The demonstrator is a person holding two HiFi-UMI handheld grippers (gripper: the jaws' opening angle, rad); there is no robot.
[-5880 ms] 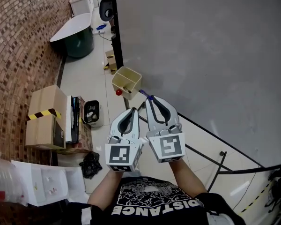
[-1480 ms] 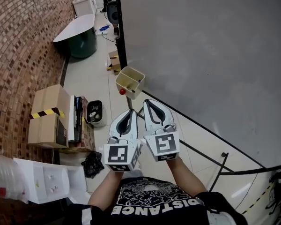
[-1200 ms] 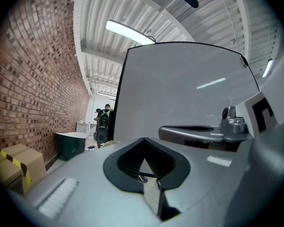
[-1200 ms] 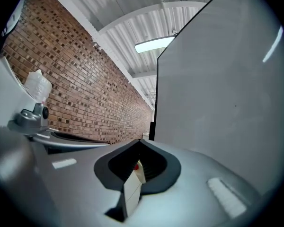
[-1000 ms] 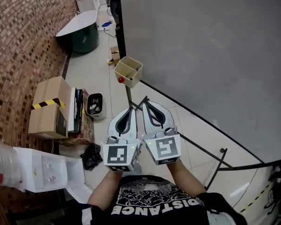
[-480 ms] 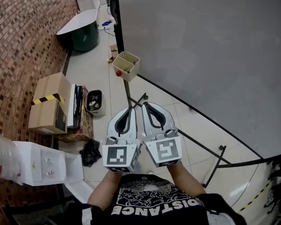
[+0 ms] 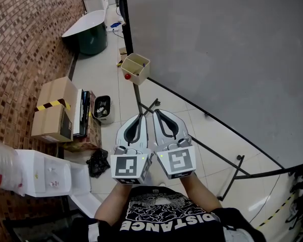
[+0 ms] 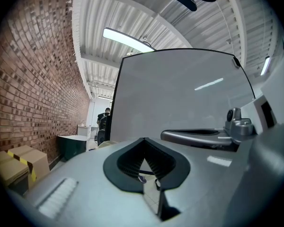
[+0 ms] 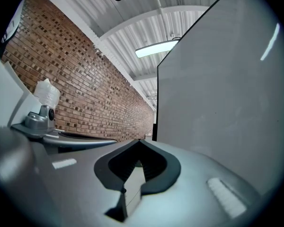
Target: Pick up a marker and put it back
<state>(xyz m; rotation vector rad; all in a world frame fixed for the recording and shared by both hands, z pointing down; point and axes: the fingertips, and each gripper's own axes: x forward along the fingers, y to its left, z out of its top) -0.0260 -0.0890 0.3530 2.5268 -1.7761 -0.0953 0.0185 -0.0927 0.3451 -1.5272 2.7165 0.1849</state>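
A beige marker holder (image 7: 135, 67) with two compartments hangs at the left edge of the big grey whiteboard (image 7: 217, 49), with a red knob (image 7: 127, 76) on its side. What lies inside the holder is too small to tell. My left gripper (image 7: 140, 116) and right gripper (image 7: 156, 112) are side by side, well short of the holder, tips pointing at it. Both are shut with nothing between the jaws, as the left gripper (image 8: 144, 140) and right gripper (image 9: 139, 141) show in their own views. I see no marker in either.
Black stand legs (image 7: 147, 106) run over the tiled floor under the grippers. Left of them are cardboard boxes (image 7: 53, 110), a small bin (image 7: 102, 109), a black bag (image 7: 97, 163) and a white unit (image 7: 45, 178). A dark green tub (image 7: 91, 32) stands farther off by the brick wall.
At first a blue marker stuck out of the right gripper beside the holder; now the gripper is empty. The grippers have drawn back, and the holder sits farther from them.
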